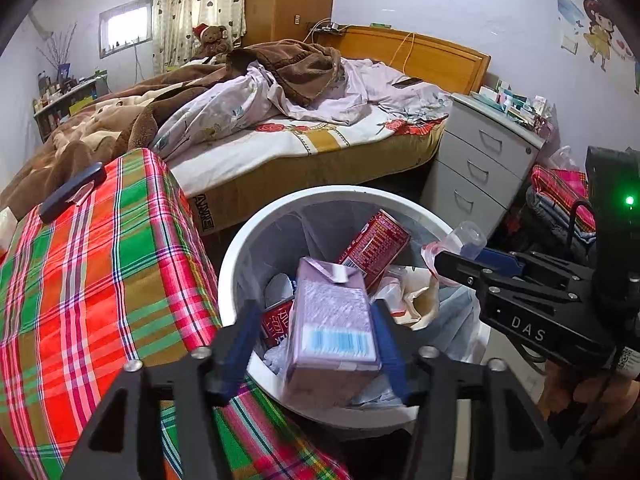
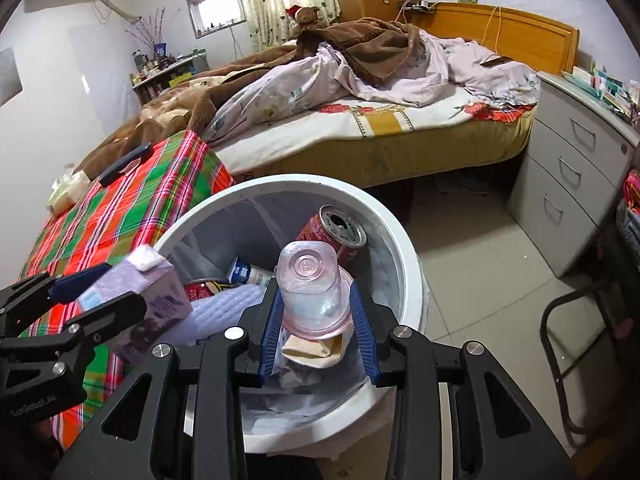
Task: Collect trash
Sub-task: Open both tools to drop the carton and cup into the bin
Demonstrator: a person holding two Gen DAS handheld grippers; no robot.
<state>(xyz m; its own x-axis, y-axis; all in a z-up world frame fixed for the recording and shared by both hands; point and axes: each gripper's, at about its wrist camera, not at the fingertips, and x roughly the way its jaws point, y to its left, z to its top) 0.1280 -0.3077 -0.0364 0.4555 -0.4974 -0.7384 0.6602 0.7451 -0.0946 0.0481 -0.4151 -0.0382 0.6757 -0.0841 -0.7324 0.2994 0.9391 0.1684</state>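
Over a white trash bin (image 1: 240, 248) hangs a purple drink carton (image 1: 332, 312), blurred, between the jaws of my left gripper (image 1: 314, 307). The jaws stand open: a gap shows between the left pad and the carton. My right gripper (image 2: 314, 285) is shut on a clear plastic cup (image 2: 310, 292), held bottom-forward above the bin (image 2: 400, 240). Inside the bin lie a red can (image 2: 336, 228), a second red can, a small bottle and crumpled paper. The right wrist view shows the carton (image 2: 160, 292) at the left bin rim.
A low table under a red-green plaid cloth (image 1: 100, 280) touches the bin's left side; a dark flat object (image 1: 72, 192) lies on it. Behind stand an unmade bed (image 1: 300, 128) and a white drawer cabinet (image 1: 480, 160). A dark metal chair frame (image 2: 560, 340) stands right.
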